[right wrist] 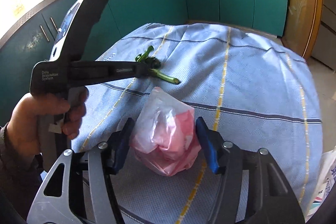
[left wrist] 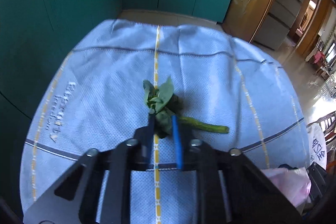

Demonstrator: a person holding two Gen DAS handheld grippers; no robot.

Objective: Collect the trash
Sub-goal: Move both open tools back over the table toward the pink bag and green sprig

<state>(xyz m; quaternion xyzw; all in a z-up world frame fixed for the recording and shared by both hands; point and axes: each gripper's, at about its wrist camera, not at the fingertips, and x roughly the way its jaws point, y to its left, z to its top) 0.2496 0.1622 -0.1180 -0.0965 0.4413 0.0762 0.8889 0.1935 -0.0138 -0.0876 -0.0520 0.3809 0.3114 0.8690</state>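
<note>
Far left in the right wrist view: bare hand point(right wrist: 42, 110) wrapped round the handle of the left gripper point(right wrist: 147, 70), reaching out toward 12 o'clock over the cloth-covered bench point(right wrist: 262, 81). Fingers point(left wrist: 175, 133) of that gripper narrowed onto the leafy end of the vegetable scrap point(left wrist: 166, 106), leaves bunched between the blue pads and apparently pinched, though whether the scrap is clear of the cloth cannot be told. Thick green stem point(left wrist: 205, 126) sticking out toward 3 o'clock from the fingers, seemingly resting on the cloth.

Further right, at about 6 o'clock from the scrap: pink-and-clear plastic bag point(right wrist: 168, 135), sitting crumpled on the bench between the fingers of the right gripper point(right wrist: 164, 140). Those fingers spread wide, one each side of the bag, at most brushing it, not squeezing; no firm hold to be seen.

At the far right edge of both views: a white printed bag point(left wrist: 317, 148) hanging below bench level, purpose unclear.

Judged progress: early to middle. Scrap caught but not yet dropped anywhere; plastic bag framed but not yet held or opened. Still to do, most likely: securing the bag, carrying the scrap across to it, releasing it inside. No other litter visible on the cloth.
</note>
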